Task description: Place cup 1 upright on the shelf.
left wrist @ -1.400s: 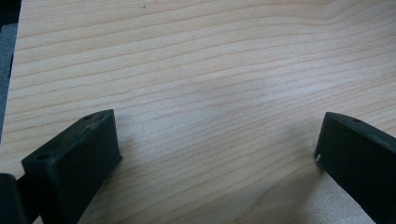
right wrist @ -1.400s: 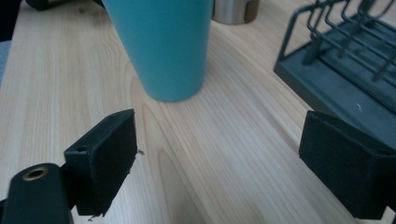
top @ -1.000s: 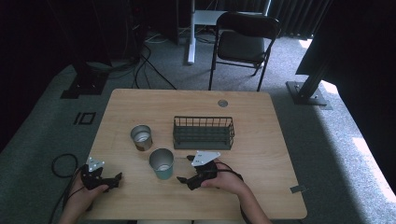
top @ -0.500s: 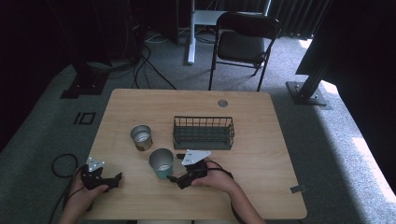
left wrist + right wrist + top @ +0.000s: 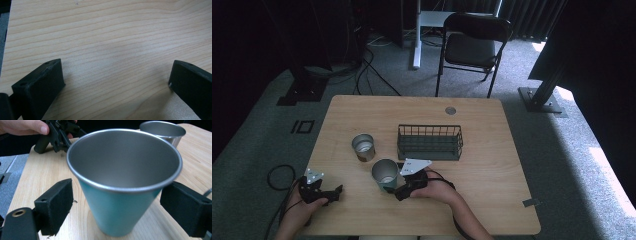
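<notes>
The right gripper (image 5: 117,210) stands spread wide around the teal metal cup with a steel rim (image 5: 125,182), pads clear of its sides. The high view places that cup (image 5: 384,174) upright near the light wooden worktop's (image 5: 492,165) front edge, just below a second steel cup (image 5: 363,146). The left gripper (image 5: 115,82) gapes wide over bare wood.

Gaping claw (image 5: 116,82) over bare table (image 5: 112,32)

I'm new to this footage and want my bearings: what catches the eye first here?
The teal metal cup, standing upright near the table's front edge, between the open jaws of the right gripper. Behind it stand a silver cup and a dark wire basket. The left gripper rests open at the front left corner.
</notes>
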